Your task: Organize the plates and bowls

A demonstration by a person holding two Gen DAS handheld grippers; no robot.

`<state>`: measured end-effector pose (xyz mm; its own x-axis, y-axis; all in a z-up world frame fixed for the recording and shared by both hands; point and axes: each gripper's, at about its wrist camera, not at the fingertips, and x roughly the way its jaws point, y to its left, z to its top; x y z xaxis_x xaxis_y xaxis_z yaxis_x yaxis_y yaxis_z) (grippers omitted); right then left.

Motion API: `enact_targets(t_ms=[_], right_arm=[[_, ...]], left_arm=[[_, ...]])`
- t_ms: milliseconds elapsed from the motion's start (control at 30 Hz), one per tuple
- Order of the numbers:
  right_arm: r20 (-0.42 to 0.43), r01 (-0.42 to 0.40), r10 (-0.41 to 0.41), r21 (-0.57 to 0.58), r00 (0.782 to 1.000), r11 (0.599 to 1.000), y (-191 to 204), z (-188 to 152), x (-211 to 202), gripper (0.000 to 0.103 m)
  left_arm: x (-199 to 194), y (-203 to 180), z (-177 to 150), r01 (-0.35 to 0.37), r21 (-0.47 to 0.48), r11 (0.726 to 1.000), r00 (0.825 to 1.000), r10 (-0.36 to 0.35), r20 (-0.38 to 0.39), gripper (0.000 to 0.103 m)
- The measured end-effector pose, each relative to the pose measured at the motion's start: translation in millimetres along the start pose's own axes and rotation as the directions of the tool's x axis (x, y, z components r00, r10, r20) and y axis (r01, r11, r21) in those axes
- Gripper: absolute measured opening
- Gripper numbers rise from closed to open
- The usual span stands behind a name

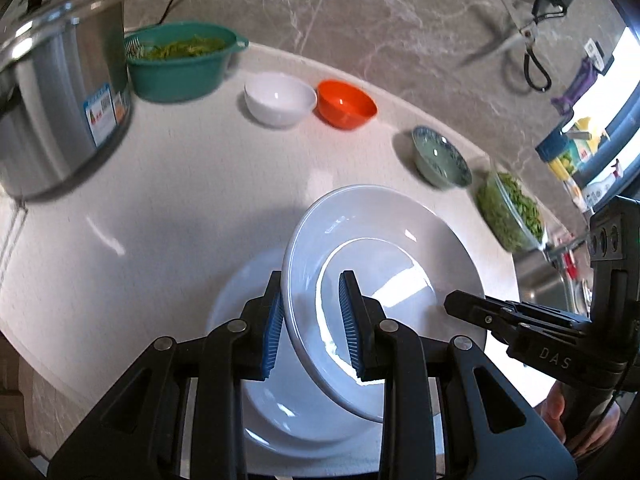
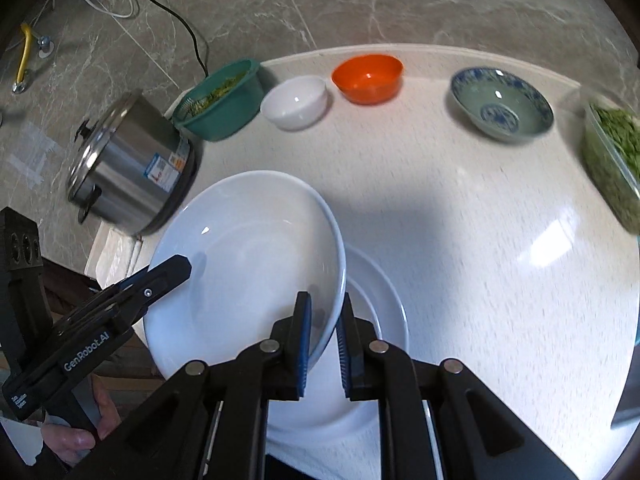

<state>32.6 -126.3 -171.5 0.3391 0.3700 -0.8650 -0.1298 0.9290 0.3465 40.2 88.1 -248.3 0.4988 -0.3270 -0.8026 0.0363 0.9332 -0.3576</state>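
Holding the white plate [image 1: 384, 248] tilted above the pale countertop [image 1: 160, 200], I have my left gripper [image 1: 312, 320] pinching one edge of its rim and my right gripper [image 2: 322, 336] pinching the opposite edge. A second white plate [image 2: 376, 300] lies flat on the counter directly beneath it. Along the back sit a white bowl [image 2: 296, 100], an orange bowl [image 2: 368, 76] and a blue-patterned bowl [image 2: 502, 100].

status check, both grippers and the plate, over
Left gripper and right gripper both clamped on lifted white plate rim. Second white plate directly beneath on counter. Nothing blocking.
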Motion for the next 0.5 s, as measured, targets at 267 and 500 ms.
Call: enact_targets(t_ms=[267, 500], right_arm=[[-0.070, 0.005, -0.005, 0.003, 0.998, 1.000, -12, -34, 17, 0.015], [-0.112, 0.014, -0.015, -0.010, 0.994, 1.000, -14, -55, 39, 0.016]], left_arm=[[15, 2, -41, -0.023, 0.014, 1.000, 0.999, 0.023, -0.047, 0.025], [30, 14, -61, -0.028, 0.008, 1.000, 0.997, 0.028, -0.073, 0.025]])
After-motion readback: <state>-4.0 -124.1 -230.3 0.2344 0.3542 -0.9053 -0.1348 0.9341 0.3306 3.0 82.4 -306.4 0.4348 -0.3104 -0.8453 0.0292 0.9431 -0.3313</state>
